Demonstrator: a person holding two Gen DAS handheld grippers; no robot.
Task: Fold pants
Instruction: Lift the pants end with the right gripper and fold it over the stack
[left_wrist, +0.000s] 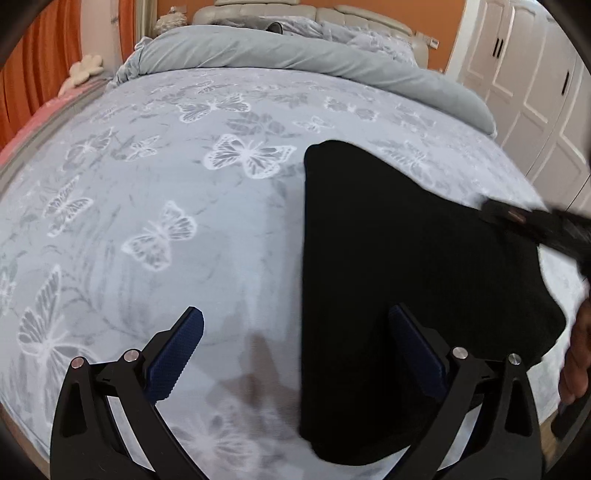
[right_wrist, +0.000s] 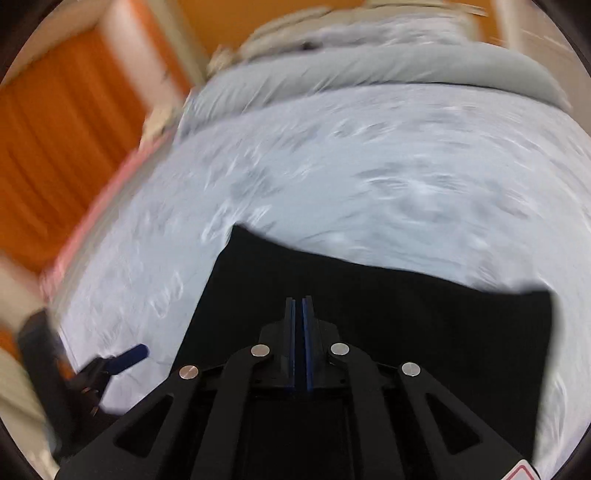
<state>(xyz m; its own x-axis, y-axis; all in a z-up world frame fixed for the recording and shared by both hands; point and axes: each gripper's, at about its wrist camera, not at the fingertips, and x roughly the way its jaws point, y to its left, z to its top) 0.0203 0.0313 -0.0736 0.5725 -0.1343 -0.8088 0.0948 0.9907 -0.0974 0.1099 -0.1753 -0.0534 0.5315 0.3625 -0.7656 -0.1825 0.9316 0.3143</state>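
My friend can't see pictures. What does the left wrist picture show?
An open left gripper hovers above black pants lying on a bed with a butterfly-print cover. The blurred right gripper reaches in at the pants' right edge.

right wrist view motion-blurred; bed (right_wrist: 369, 177) print unreadable. right gripper (left_wrist: 506, 216) smeared beside pants (left_wrist: 406, 258), grip unclear.

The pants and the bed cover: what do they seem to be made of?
The pants look like a matte black fabric, perhaps cotton knit: they show no shine, and their edges drape softly. The weave is too dark to read. The bed cover looks like a soft, slightly plush textile, pale blue-grey with white printed butterflies; faint brushed marks suggest a fleece-like nap, though that is not certain.
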